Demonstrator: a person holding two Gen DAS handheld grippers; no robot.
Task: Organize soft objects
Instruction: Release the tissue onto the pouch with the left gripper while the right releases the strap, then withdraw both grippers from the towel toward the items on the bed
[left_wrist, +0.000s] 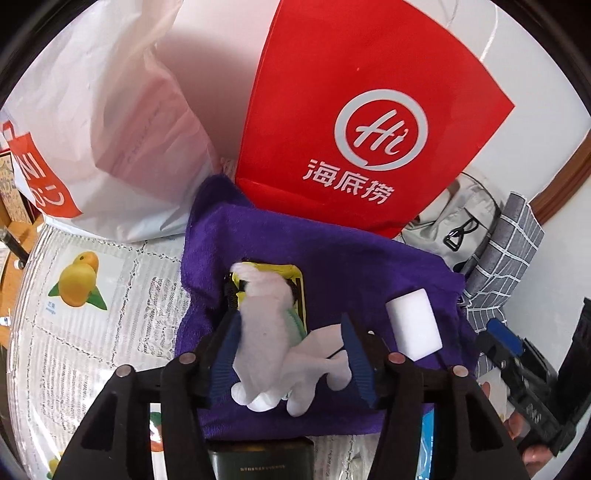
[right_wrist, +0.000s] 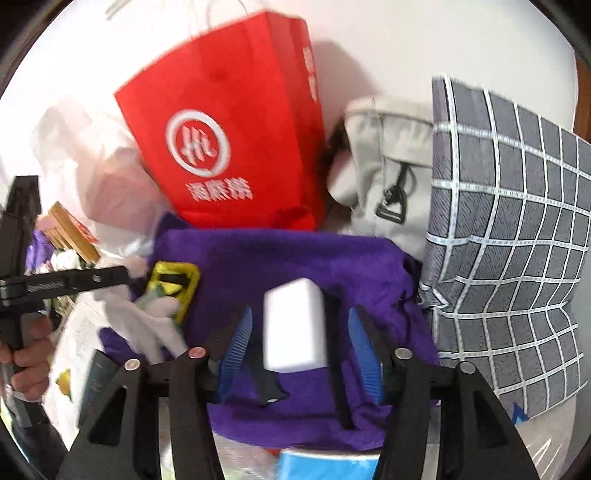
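Observation:
A purple towel (left_wrist: 332, 258) lies spread on the table; it also shows in the right wrist view (right_wrist: 280, 258). A white plush toy (left_wrist: 269, 332) lies on it between the open blue-padded fingers of my left gripper (left_wrist: 291, 350), over a yellow-and-black item (left_wrist: 291, 277). The pads do not press it. A white sponge block (left_wrist: 413, 325) sits on the towel to the right. In the right wrist view the sponge (right_wrist: 295, 325) lies between the open fingers of my right gripper (right_wrist: 299, 350), untouched. The plush (right_wrist: 147, 325) is at left.
A red paper bag (left_wrist: 362, 110) and a white plastic bag (left_wrist: 110, 129) stand behind the towel. A grey bag (right_wrist: 384, 162) and a grey checked cushion (right_wrist: 509, 240) sit at right. A dark box (left_wrist: 258, 461) lies near the front edge.

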